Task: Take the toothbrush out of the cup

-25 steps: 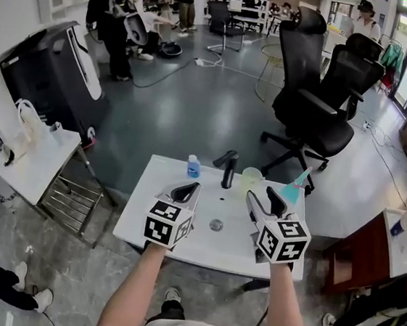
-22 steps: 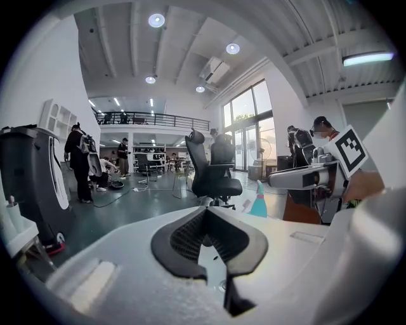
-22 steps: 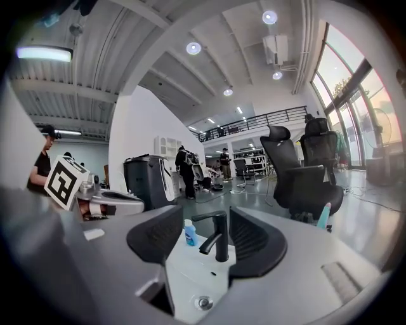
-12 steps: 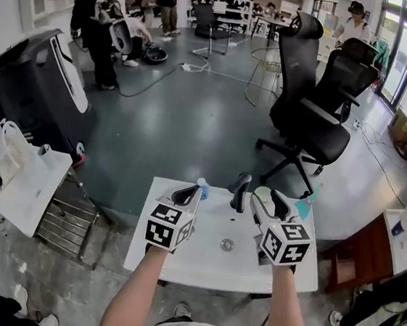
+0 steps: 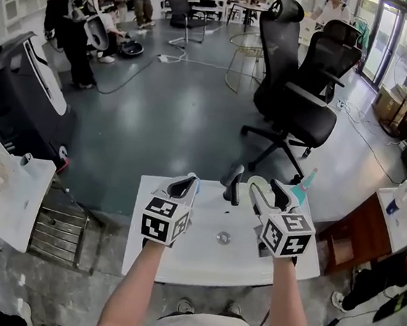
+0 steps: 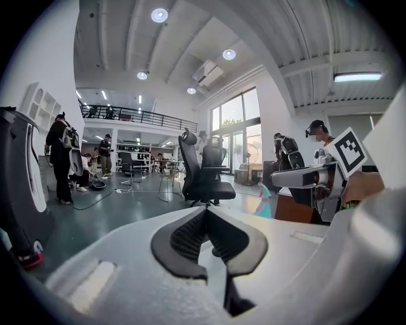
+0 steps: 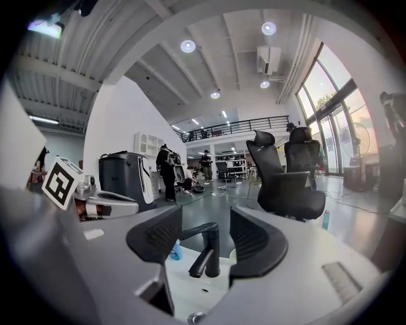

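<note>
A teal toothbrush (image 5: 303, 183) sticks up at the back right of the white sink (image 5: 194, 249), just right of my right gripper (image 5: 268, 190). It also appears in the left gripper view, where the toothbrush (image 6: 263, 201) stands apart from any jaw. The cup is hidden behind the right gripper. My right gripper (image 7: 205, 216) is open, and the black faucet (image 7: 206, 251) shows through its gap, farther off. My left gripper (image 5: 189, 182) hovers over the sink's back left. Its jaws (image 6: 206, 211) meet with nothing between them.
A small blue bottle (image 7: 174, 252) stands left of the faucet (image 5: 230, 184). Two black office chairs (image 5: 299, 96) stand on the floor beyond the sink. A white side table (image 5: 5, 202) is at the left and a wooden cabinet (image 5: 347, 244) at the right.
Both grippers have moved toward the back of the sink. The right gripper now covers the cup, which showed a second ago. The head view has swung upward.
</note>
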The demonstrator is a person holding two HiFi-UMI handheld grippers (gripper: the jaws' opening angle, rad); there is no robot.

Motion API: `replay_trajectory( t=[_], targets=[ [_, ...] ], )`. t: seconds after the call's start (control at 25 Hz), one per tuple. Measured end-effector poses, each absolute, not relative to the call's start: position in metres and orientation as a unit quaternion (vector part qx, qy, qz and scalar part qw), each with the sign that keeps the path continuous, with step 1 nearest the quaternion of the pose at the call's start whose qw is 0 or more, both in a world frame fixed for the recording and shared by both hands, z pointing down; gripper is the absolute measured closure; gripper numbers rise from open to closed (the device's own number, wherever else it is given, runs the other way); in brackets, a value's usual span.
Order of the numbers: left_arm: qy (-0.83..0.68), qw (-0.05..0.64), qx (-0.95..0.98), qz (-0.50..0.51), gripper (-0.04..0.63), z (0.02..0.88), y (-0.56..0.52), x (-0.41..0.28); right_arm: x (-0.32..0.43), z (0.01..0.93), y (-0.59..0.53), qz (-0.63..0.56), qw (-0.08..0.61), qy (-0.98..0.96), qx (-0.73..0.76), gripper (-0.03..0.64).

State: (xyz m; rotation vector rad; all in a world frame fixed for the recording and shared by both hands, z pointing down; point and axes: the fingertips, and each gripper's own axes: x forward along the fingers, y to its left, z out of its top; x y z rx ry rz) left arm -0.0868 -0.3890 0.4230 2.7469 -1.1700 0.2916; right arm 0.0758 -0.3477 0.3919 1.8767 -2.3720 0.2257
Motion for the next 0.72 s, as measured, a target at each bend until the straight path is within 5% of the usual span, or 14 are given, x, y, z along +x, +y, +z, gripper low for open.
replay_trajectory(
  t=[0.72],
  targets=[
    [-0.422, 0.053, 0.899, 0.107, 0.594, 0.413, -0.419, -0.018, 0.150, 0.391, -0.391, 0.076, 0.037, -0.802, 0.592, 0.396]
  ],
)
